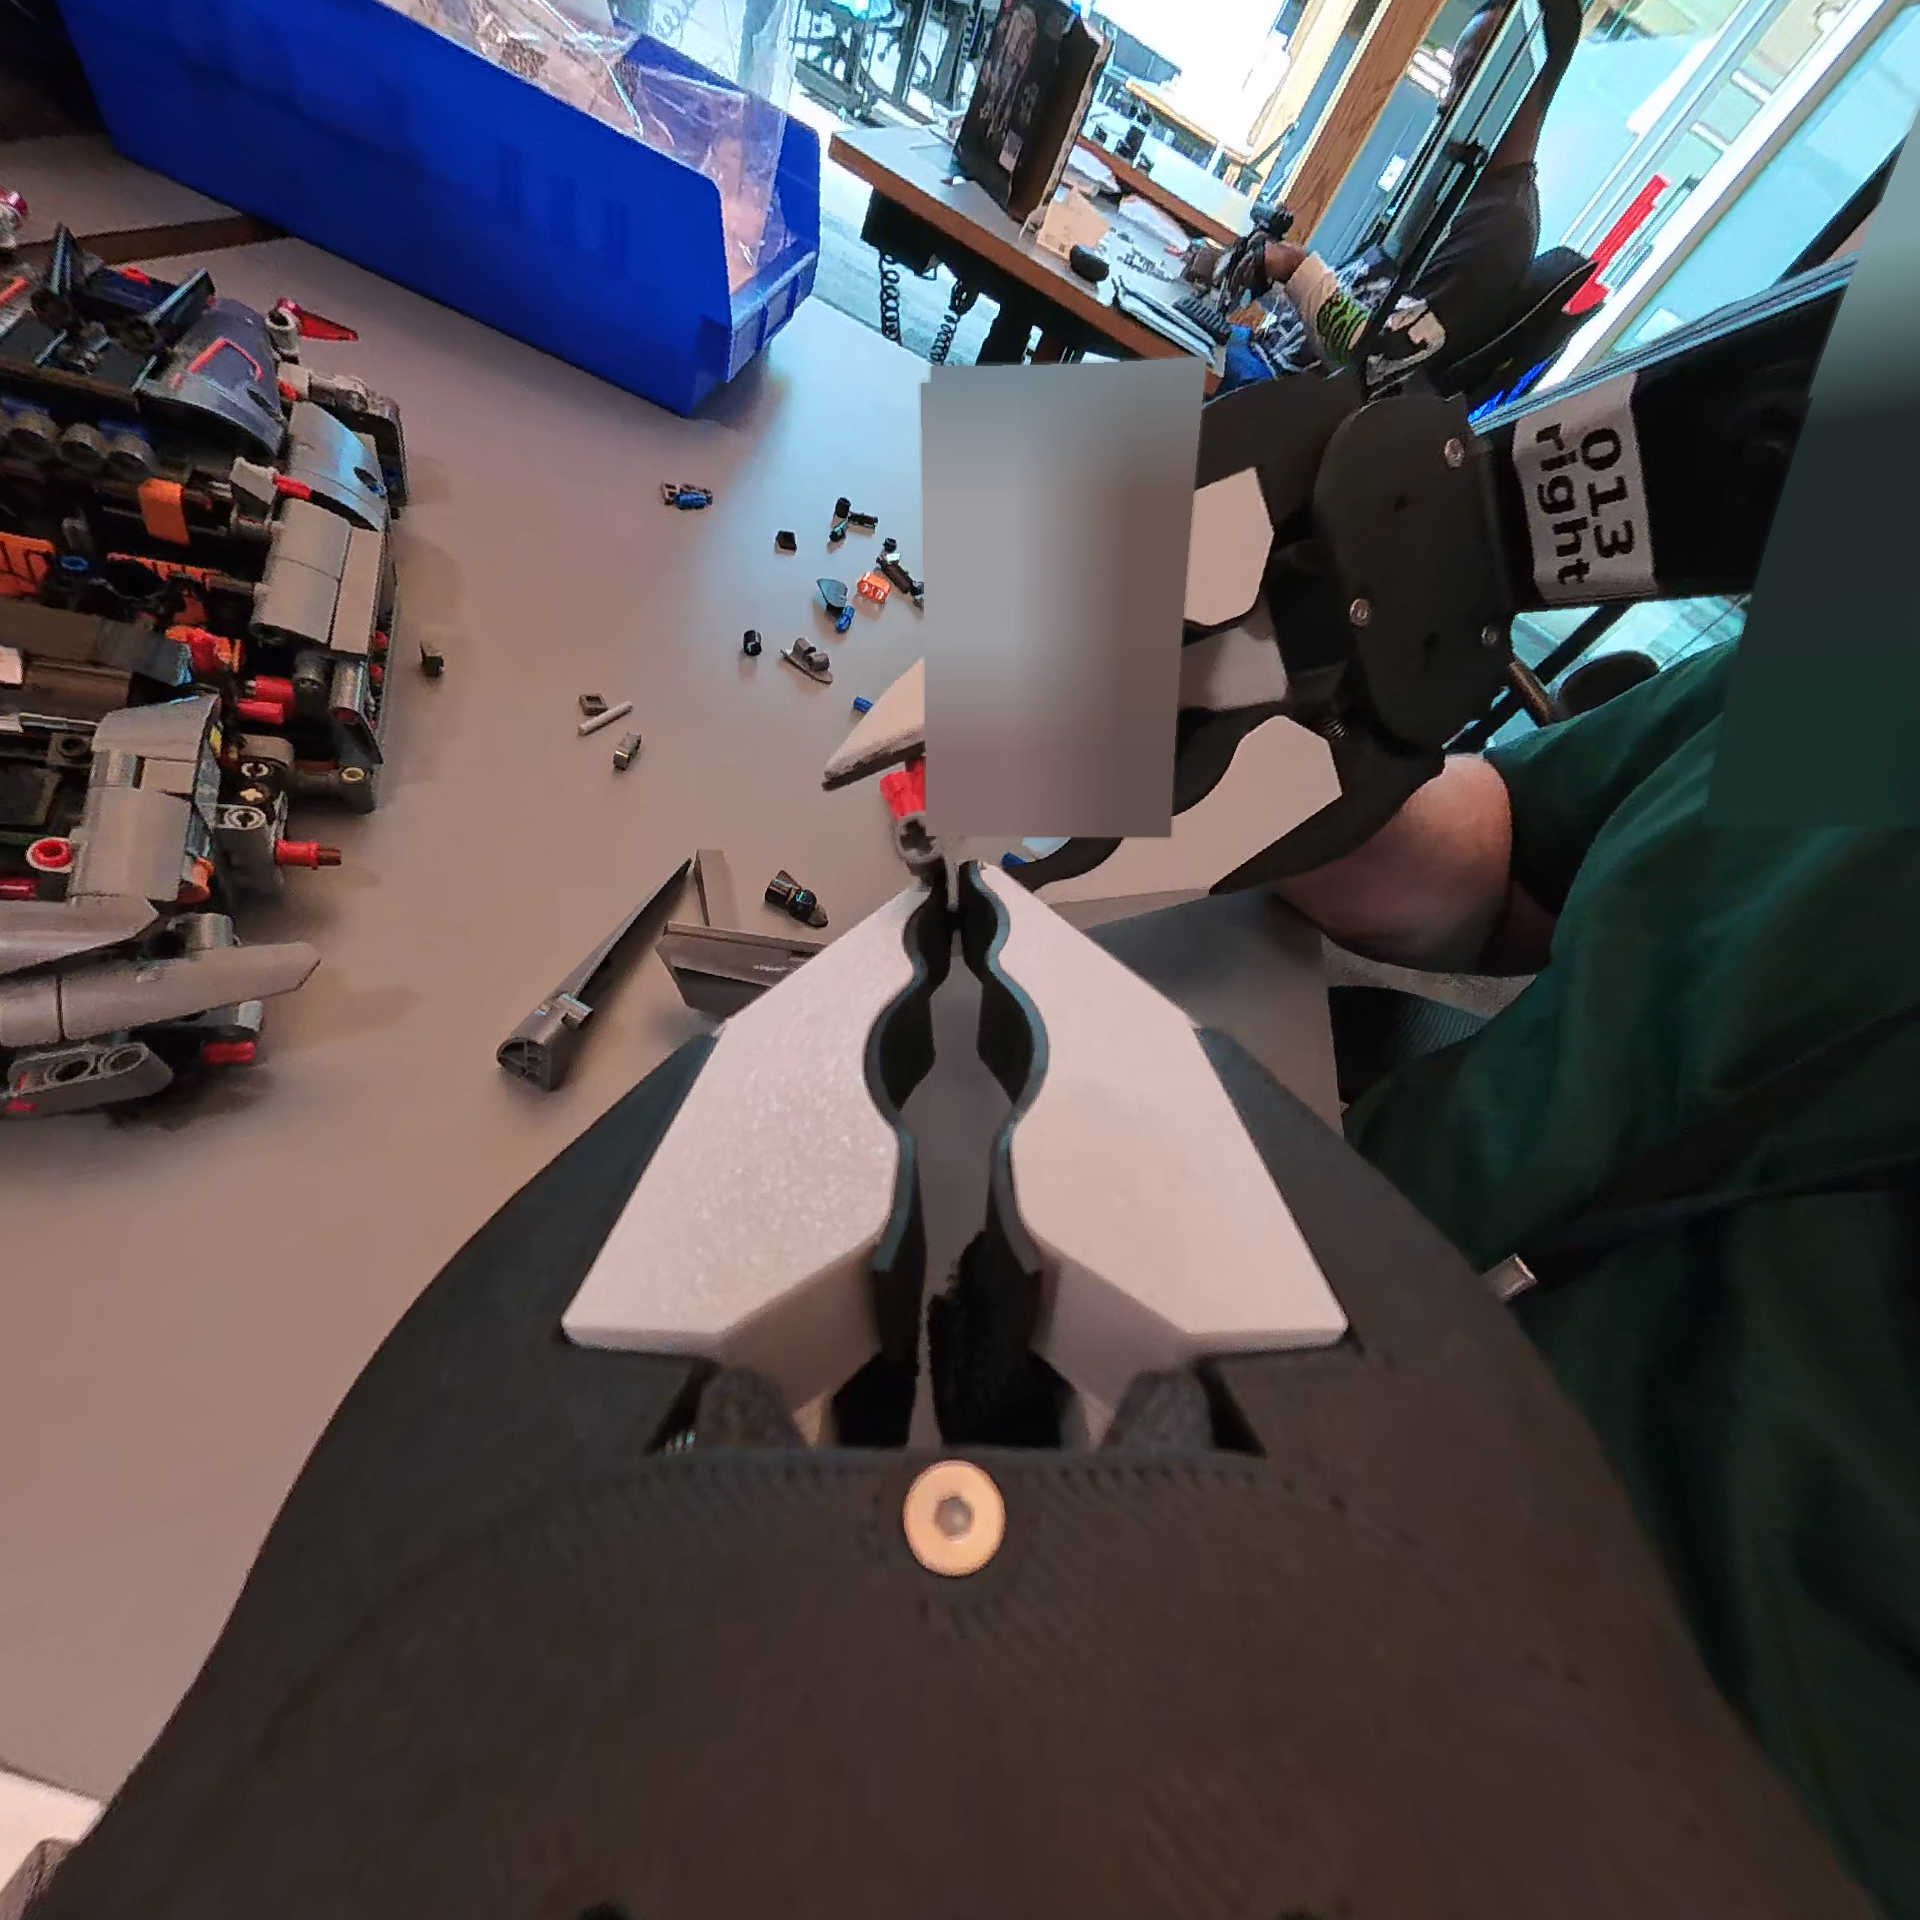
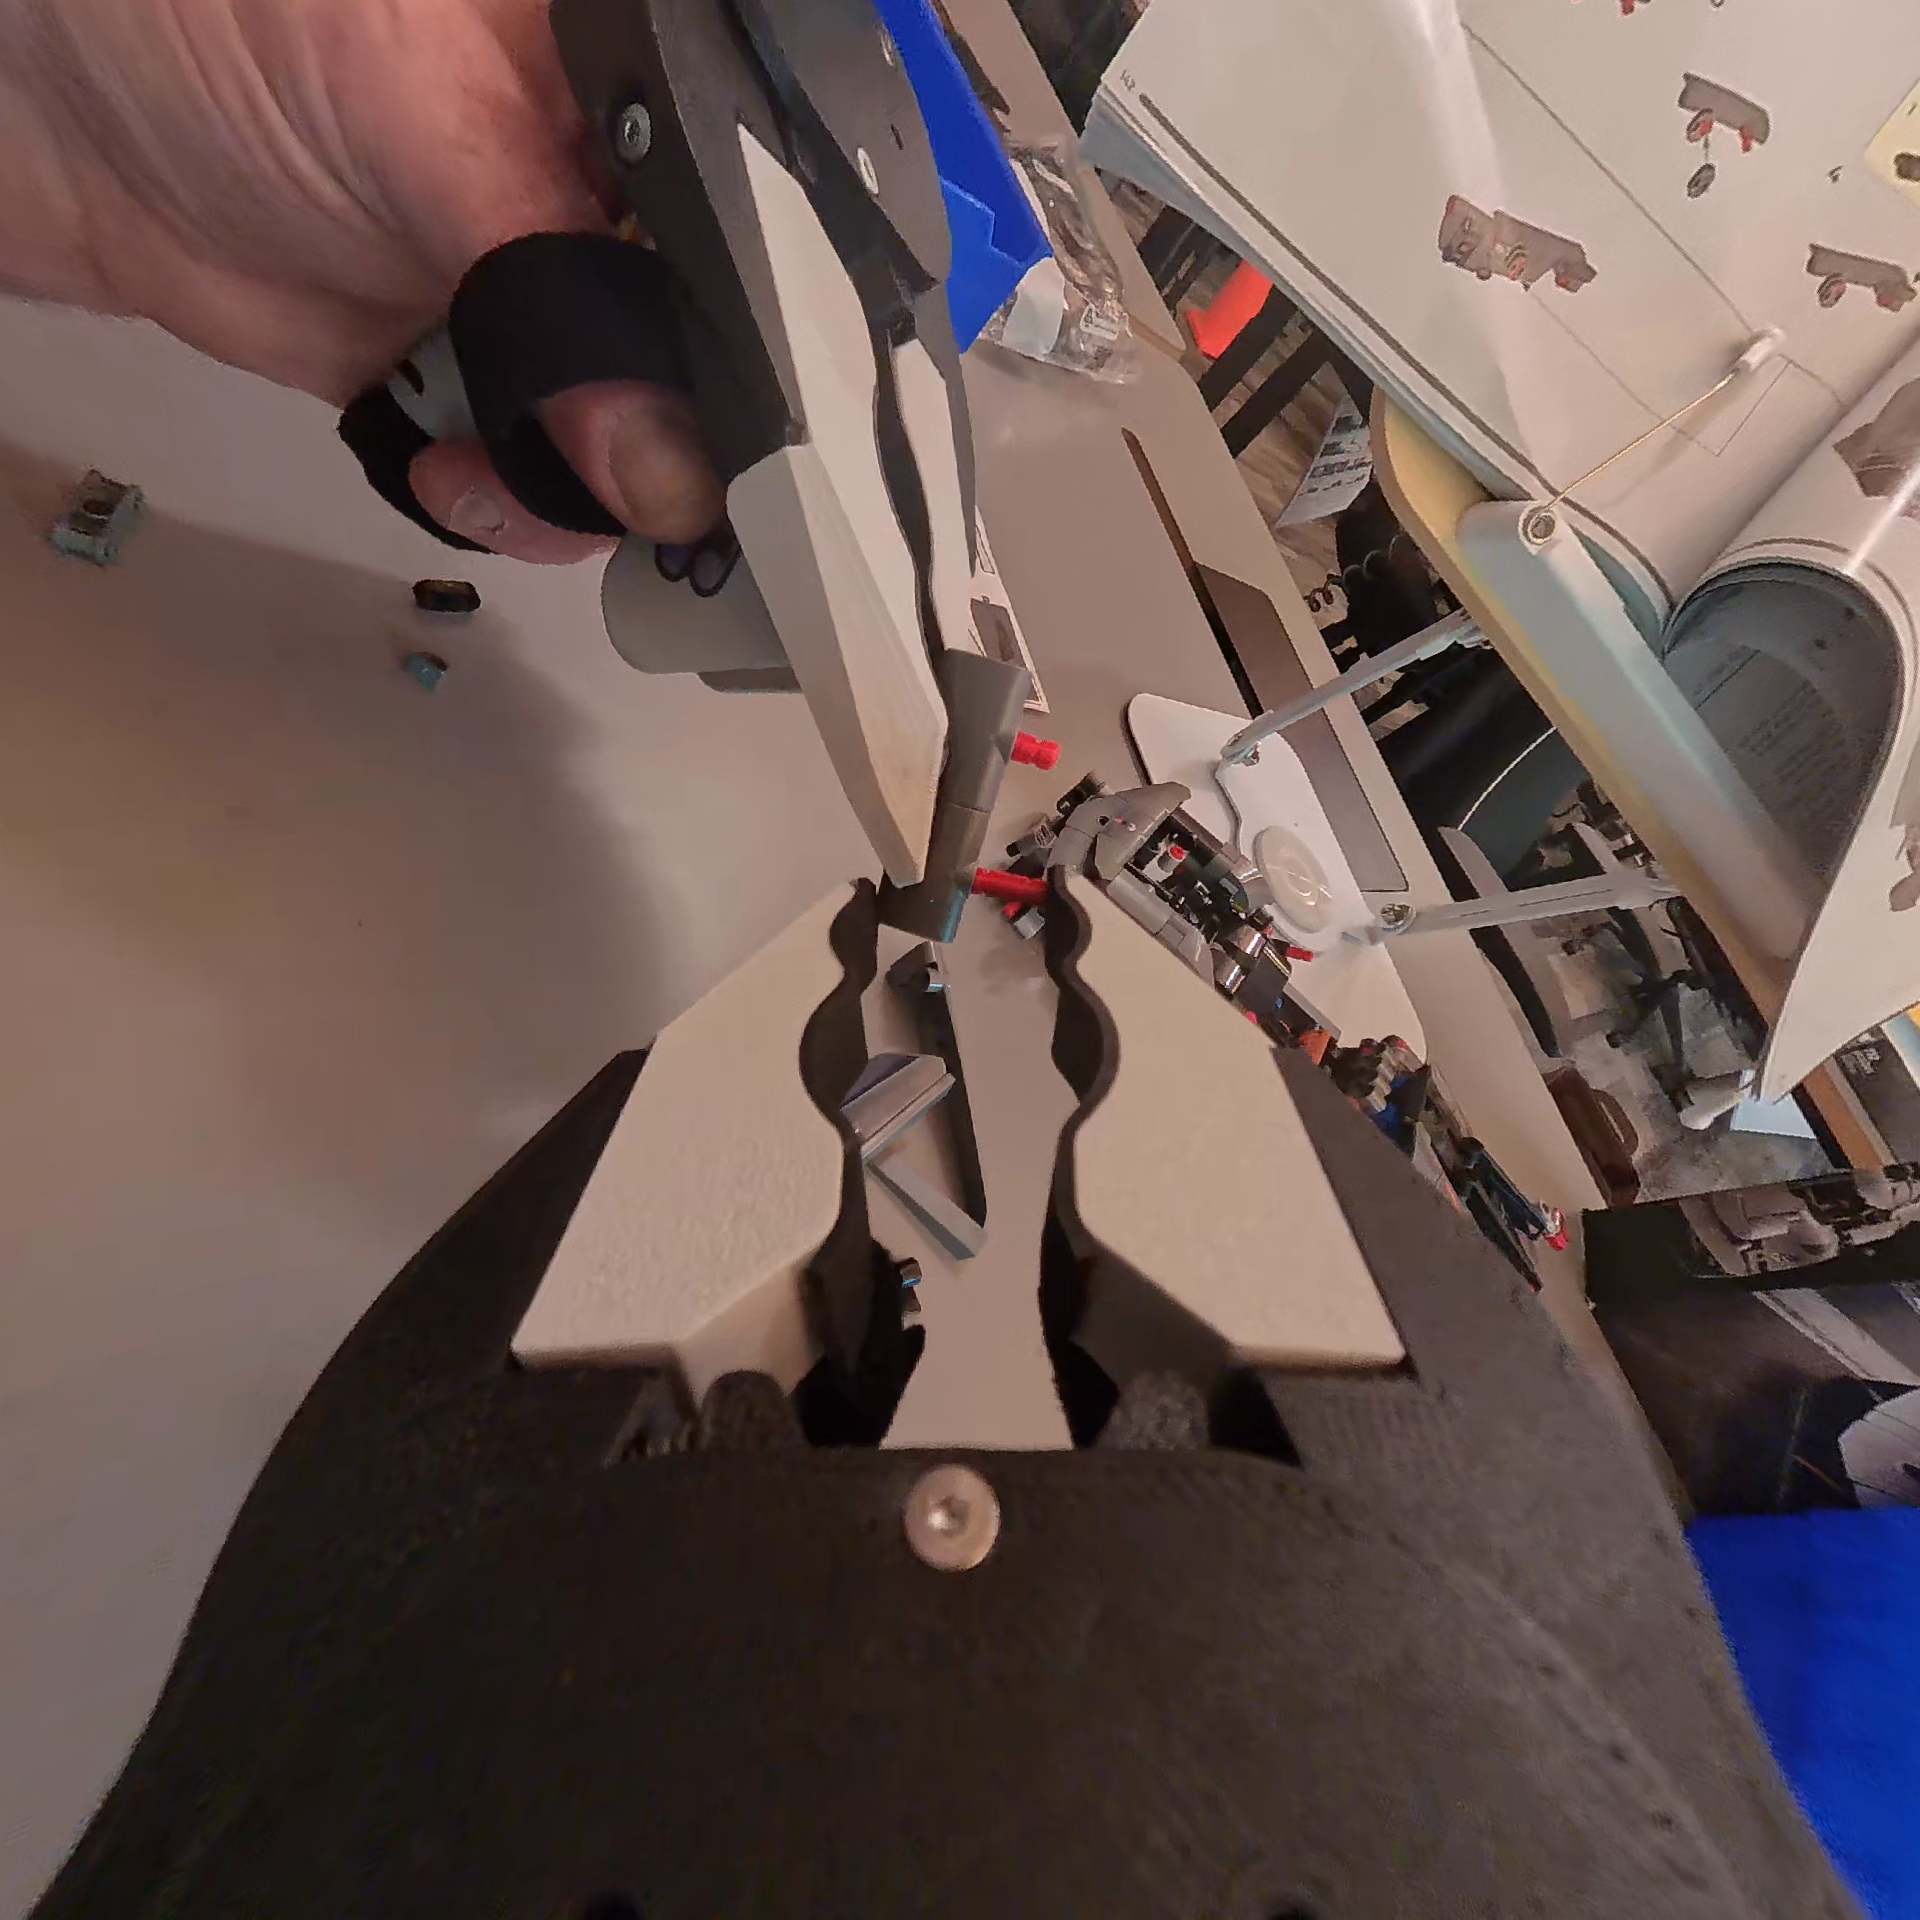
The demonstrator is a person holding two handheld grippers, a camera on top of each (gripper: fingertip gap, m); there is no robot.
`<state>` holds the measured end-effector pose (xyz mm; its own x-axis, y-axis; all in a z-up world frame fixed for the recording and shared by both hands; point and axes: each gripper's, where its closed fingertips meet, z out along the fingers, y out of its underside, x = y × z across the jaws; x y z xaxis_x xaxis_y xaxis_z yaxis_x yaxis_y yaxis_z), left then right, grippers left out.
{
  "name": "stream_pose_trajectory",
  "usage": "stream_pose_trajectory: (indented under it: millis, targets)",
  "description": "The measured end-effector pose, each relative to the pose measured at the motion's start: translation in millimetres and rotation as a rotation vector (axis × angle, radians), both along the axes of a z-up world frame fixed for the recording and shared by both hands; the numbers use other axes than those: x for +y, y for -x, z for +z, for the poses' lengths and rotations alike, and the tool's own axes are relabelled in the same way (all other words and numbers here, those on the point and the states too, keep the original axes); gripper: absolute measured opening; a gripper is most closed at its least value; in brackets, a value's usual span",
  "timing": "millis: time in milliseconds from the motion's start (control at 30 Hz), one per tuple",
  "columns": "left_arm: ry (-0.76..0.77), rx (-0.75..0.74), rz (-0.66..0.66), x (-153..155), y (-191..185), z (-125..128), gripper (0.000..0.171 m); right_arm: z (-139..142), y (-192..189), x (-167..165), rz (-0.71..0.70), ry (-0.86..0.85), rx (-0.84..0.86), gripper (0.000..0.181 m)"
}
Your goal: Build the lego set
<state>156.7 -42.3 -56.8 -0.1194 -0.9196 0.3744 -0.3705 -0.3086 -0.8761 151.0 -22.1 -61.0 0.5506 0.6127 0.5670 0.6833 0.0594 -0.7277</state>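
My left gripper (image 1: 956, 883) is shut on a small grey Technic piece (image 1: 920, 836) with two red pins (image 1: 904, 790), held above the table. In the right wrist view the left gripper (image 2: 914, 831) comes in from the upper left, holding this grey piece (image 2: 977, 769) upright. My right gripper (image 2: 961, 888) is open, and the lower red pin (image 2: 1003, 883) lies between its fingertips. In the left wrist view, one white finger (image 1: 883, 740) of the right gripper reaches the piece; a mosaic patch hides the rest. The partly built car model (image 1: 187, 623) lies at the left.
Small loose parts (image 1: 831, 582) and grey panels (image 1: 592, 987) are scattered on the grey table (image 1: 520, 1247). A blue bin (image 1: 468, 156) stands at the back. An open instruction booklet (image 2: 1558, 312) rests on a white stand (image 2: 1184, 727) beside the model (image 2: 1195, 883). My two grippers' fingertips are within a few centimetres of each other. Left tips and right tips are each some 20 cm from the model (image 2: 1195, 883).
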Motion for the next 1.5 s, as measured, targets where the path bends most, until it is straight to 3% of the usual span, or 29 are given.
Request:
stream_pose_trajectory:
  millis: [833, 1500]
  targets:
    - [-0.031, -0.03, -0.019, -1.6, -3.5, 0.4, 0.0, -2.5, -2.3, -1.3, 0.021, 0.106, 0.107, 0.028]
    - [-0.091, -0.037, -0.054, 2.5, -11.1, -8.0, 0.0, -11.3, -10.4, 4.0, -0.009, 0.108, 0.062, 0.028]
